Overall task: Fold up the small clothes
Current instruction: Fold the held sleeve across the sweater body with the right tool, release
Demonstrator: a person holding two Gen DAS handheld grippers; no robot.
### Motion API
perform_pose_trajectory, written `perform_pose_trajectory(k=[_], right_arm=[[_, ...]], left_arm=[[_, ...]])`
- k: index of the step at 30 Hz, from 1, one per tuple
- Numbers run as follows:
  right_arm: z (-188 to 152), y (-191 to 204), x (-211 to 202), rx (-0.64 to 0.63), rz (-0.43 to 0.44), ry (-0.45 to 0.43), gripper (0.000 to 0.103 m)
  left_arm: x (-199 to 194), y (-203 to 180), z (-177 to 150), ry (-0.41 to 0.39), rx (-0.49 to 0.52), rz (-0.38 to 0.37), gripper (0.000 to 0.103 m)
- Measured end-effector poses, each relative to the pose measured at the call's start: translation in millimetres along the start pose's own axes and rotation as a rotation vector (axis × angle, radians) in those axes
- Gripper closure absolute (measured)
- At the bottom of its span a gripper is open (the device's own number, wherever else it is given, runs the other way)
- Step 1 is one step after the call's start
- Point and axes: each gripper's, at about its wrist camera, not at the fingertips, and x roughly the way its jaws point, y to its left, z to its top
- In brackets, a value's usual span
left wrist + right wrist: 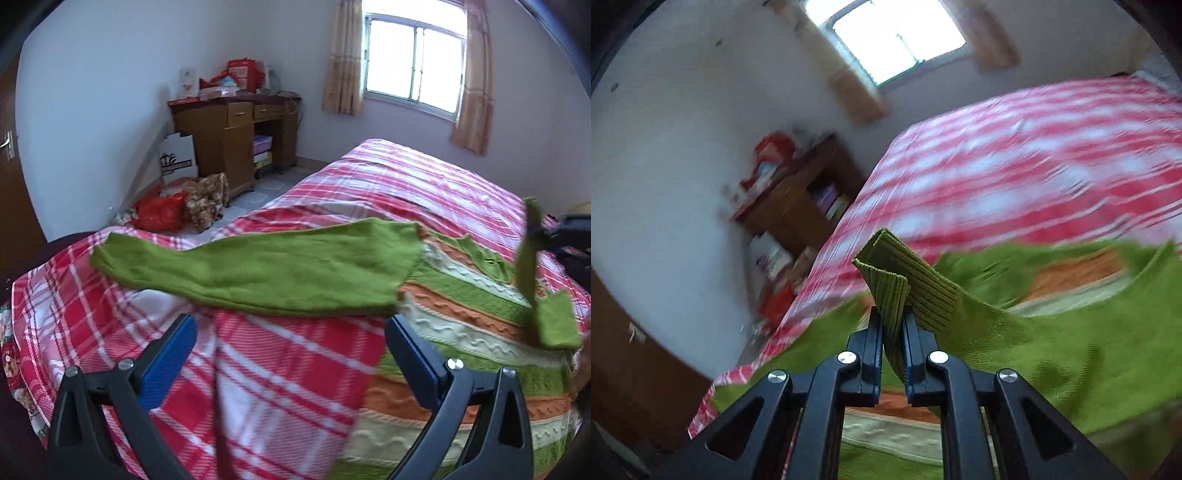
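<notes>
A small knitted sweater [461, 306] with green, orange and cream stripes lies on the bed. Its left green sleeve [258, 266] stretches out flat to the left. My left gripper [291, 332] is open and empty, just in front of that sleeve, above the bedspread. My right gripper [891, 321] is shut on the ribbed green cuff [897, 273] of the other sleeve and holds it lifted above the sweater body [1071, 350]. That lifted sleeve [528, 258] shows at the right edge of the left wrist view.
The bed has a red and white plaid cover [295, 387]. A wooden desk [236, 140] with clutter stands at the far wall, with bags [162, 210] on the floor beside it. A curtained window [413, 66] is behind the bed. A door [11, 166] is at left.
</notes>
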Motion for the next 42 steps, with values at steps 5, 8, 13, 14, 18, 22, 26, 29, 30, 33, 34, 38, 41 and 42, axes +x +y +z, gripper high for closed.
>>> perform_pose_trajectory(k=[5,8,13,14,18,22,26,29,30,33,34,38,41,42], right_arm=[[-38,24,73,-0.083,-0.020,0.089,0.094],[-53,35,102,-0.135,-0.002,0.146,0.088],[-54,33,93,-0.058,0.162,0.169,0.040],[-49,32,82,-0.058,0.186,0.150,0.040],[-40,21,47,-0.142,0.047,0.073,0.050],[-39,-22,20,-0.190,-0.194,0.057,0.071],[-27,-86,-6,-0.144,-0.318,0.043,0.071],[-20,-138,-24,-0.086,-0.422,0.045,0.071],[-22,-158,-30,-0.048,-0.456,0.060,0.071],[-34,-193,-55,-0.028,-0.442,0.017,0.086],[-36,-197,-60,-0.017,-0.420,0.004,0.086],[-37,-185,-54,-0.072,-0.497,-0.009,0.086],[-43,-172,-52,-0.143,-0.543,-0.017,0.082],[-44,-170,-54,-0.151,-0.533,-0.023,0.074]], left_arm=[[8,18,-3,0.007,-0.015,0.015,0.000],[15,24,-4,0.017,-0.019,0.020,0.000],[21,25,-9,0.046,-0.023,0.000,0.000],[21,23,-9,0.046,-0.021,-0.001,0.000],[18,18,-9,0.040,-0.019,-0.005,0.000],[12,4,-7,0.034,0.010,-0.031,0.000],[11,-23,2,0.014,0.059,-0.047,0.000],[14,-45,9,0.028,0.078,-0.050,0.000],[15,-51,11,0.035,0.080,-0.056,0.000],[14,-57,10,0.038,0.068,-0.079,0.000],[15,-57,9,0.043,0.069,-0.071,0.000],[18,-44,0,0.067,0.050,-0.017,0.000],[16,-14,-3,0.070,-0.029,0.033,0.000],[14,0,-2,0.064,-0.063,0.054,0.000]])
